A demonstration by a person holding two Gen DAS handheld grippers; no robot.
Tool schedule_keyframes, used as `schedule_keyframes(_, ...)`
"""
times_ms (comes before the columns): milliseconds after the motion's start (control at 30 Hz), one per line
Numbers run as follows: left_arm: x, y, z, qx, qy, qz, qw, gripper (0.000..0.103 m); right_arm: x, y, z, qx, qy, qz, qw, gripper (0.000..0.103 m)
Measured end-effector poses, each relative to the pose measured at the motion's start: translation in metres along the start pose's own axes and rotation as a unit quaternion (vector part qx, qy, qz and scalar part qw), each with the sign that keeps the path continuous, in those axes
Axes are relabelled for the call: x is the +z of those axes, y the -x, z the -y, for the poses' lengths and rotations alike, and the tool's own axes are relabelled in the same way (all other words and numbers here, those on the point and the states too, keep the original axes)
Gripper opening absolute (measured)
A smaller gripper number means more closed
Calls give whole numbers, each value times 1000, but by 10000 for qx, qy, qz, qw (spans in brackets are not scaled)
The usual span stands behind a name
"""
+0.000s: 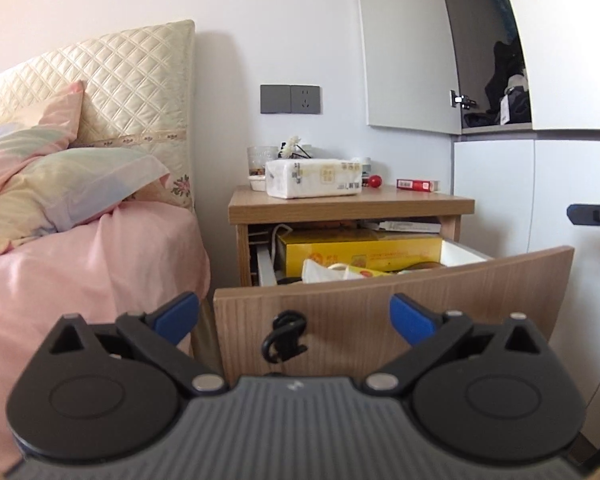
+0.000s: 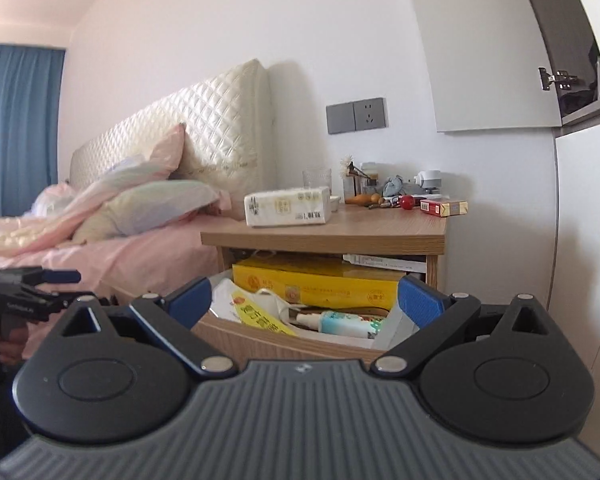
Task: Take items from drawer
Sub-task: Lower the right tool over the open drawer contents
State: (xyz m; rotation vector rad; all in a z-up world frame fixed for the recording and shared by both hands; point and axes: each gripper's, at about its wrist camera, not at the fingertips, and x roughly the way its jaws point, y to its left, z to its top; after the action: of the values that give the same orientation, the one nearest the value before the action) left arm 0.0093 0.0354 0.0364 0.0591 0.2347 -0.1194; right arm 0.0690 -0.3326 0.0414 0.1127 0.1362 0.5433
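Bedside table [image 1: 350,204] stands btwn the bed [image 1: 84,256] on the left and white cupboards on the right. Its drawer [image 1: 392,304] is pulled out toward the camera, w/ a dark looped handle [image 1: 285,336] on the wood front panel.

Left gripper [image 1: 294,318] hangs in front of the drawer face, low, fingers spread wide apart, nothing btwn them; handle shows in the gap but apart from both blue pads [image 1: 176,317]. In the right wrist view the same gripper shows at far left, held by a hand [image 2: 10,342].

Right gripper [image 2: 305,300] sits higher, just near the drawer's front edge, looking down into it. Fingers released too, wide open, empty; blue pads [image 2: 418,302] frame the contents w/o touching any.

Inside the drawer: big yellow box [image 2: 320,280] at the far side, a white-and-yellow packet [image 2: 256,310] nearer and left, a small white-teal tube [image 2: 342,322] lying flat near the front, right of the packet. More stuff beneath, too jumbled to tell.

On the tabletop: tissue pack [image 2: 288,206] at left, glass [image 2: 317,178] behind it, small red ball [image 2: 407,201], red-and-gold carton [image 2: 444,207] at far right. Grey wall socket [image 2: 356,115] above.
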Motion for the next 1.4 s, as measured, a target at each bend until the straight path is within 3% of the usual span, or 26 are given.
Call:
schedule_keyframes(233, 22, 19, 22, -105, -28, 91, 9999, 103, 11, 16, -26, -270, -237, 205, 9991, 102)
schedule_keyframes(400, 48, 33, 28, -57, -24, 82, 9999, 103, 39, 30, -60, -364, -102, 306, 9988, 102)
schedule_keyframes(633, 79, 20, 23, 229, 100, 22, 9997, 103, 53, 18, -76, -271, -156, 242, 9992, 103)
schedule_keyframes(867, 71, -4, 20, 281, 164, 151, 9994, 103, 42, -5, -65, -546, -338, 233, 9977, 103)
schedule_keyframes(1000, 63, -12, 21, 478, -77, 270, 9985, 103, 28, -17, -61, -736, -397, 385, 9958, 103)
schedule_keyframes(1133, 59, -20, 19, 579, -56, 319, 9978, 103, 17, -34, -53, -651, -628, 323, 9954, 103)
schedule_keyframes(1400, 51, -37, 14, 706, -9, 322, 9970, 103, 10, -55, -68, -945, -436, 476, 9934, 103)
